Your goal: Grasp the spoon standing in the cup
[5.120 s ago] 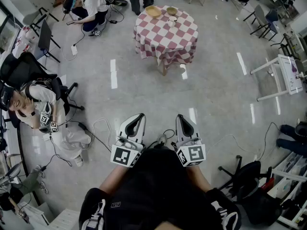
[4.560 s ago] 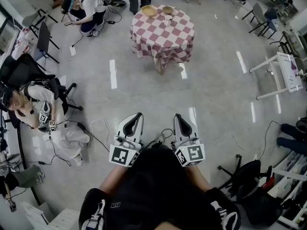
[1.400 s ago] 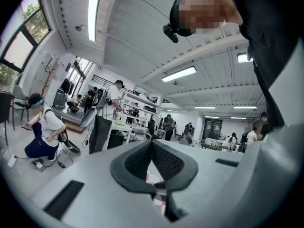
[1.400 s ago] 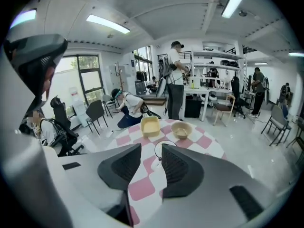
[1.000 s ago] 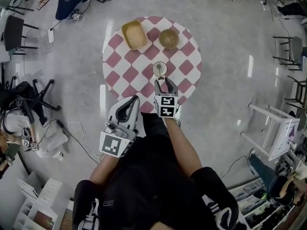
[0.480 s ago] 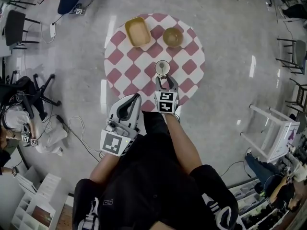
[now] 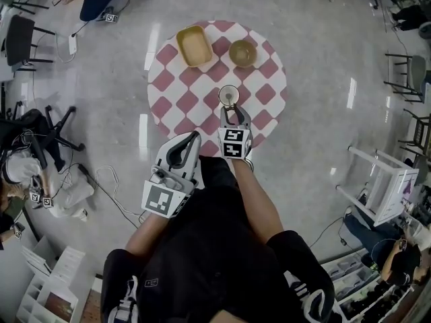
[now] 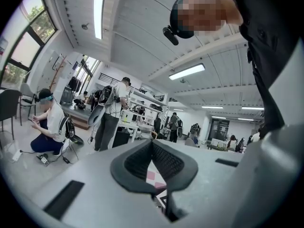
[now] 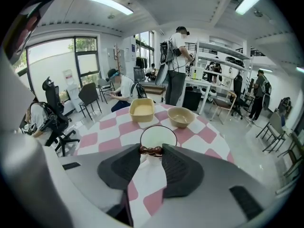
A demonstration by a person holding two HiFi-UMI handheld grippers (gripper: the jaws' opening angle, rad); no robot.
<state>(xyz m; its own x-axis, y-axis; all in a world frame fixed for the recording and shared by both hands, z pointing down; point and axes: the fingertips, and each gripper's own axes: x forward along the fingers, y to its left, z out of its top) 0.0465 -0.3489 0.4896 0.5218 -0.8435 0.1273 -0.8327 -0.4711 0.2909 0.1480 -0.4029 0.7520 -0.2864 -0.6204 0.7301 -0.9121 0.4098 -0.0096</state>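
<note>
A white cup [image 7: 228, 94] stands on the round pink-and-white checked table [image 7: 175, 79]. In it stands a spoon with a brown beaded handle [image 9: 151, 150]. My right gripper [image 7: 233, 113] reaches over the table's near side up to the cup [image 9: 158, 137]. Its jaws are closing, and the beaded handle lies right between their tips [image 9: 151, 152]; I see no firm squeeze on it. My left gripper [image 7: 191, 136] hangs back beside my body, off the table, its jaws [image 8: 152, 142] together on nothing.
A yellow rectangular dish [image 7: 193, 46] and a tan bowl [image 7: 242, 52] sit at the table's far side, behind the cup. People work around the room; an office chair [image 7: 57, 130] and floor cables [image 7: 108, 180] lie to the left, a white stand [image 7: 380, 180] to the right.
I have walked up to the table since the earliest frames. Over the last second the right gripper has edged forward to the cup and its jaws have narrowed around the spoon handle.
</note>
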